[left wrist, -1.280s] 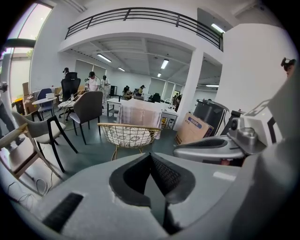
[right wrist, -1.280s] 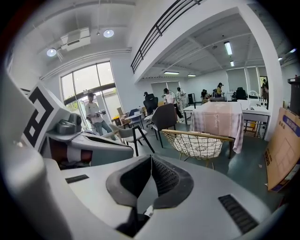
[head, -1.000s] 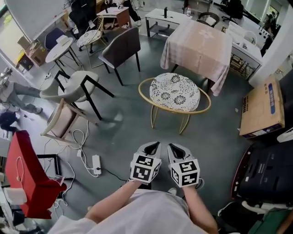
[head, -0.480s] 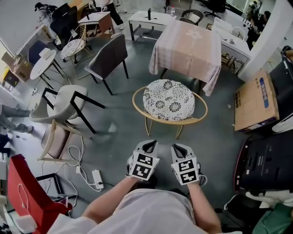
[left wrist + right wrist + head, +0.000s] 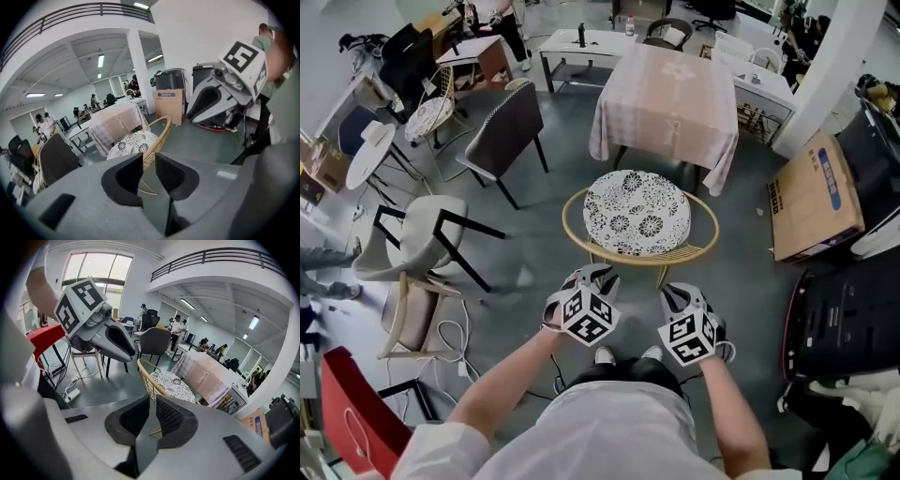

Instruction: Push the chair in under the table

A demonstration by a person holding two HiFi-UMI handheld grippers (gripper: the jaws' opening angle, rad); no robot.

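Observation:
A chair with a round flower-patterned cushion (image 5: 636, 211) and a curved golden backrest (image 5: 623, 255) stands in front of the table with the pink cloth (image 5: 667, 89), its back toward me. My left gripper (image 5: 592, 277) hovers just short of the backrest's left part. Its jaws are opening, with nothing pressed between them; the golden rim (image 5: 159, 133) shows through the gap of my left gripper (image 5: 149, 161). My right gripper (image 5: 679, 294) sits near the rim's right part, shut and empty. The backrest (image 5: 144, 373) lies beyond the tips of my right gripper (image 5: 152, 404).
A dark chair (image 5: 502, 127) and a tipped white chair with black legs (image 5: 427, 234) stand to the left. Nearer me lie a small wooden stool (image 5: 405, 314) and cables. A cardboard box (image 5: 811, 197) and black cases (image 5: 844, 323) line the right side.
Both grippers have moved forward to the chair's backrest and spread apart, each rolling outward. The left jaws have parted. The chair and table sit closer in the view.

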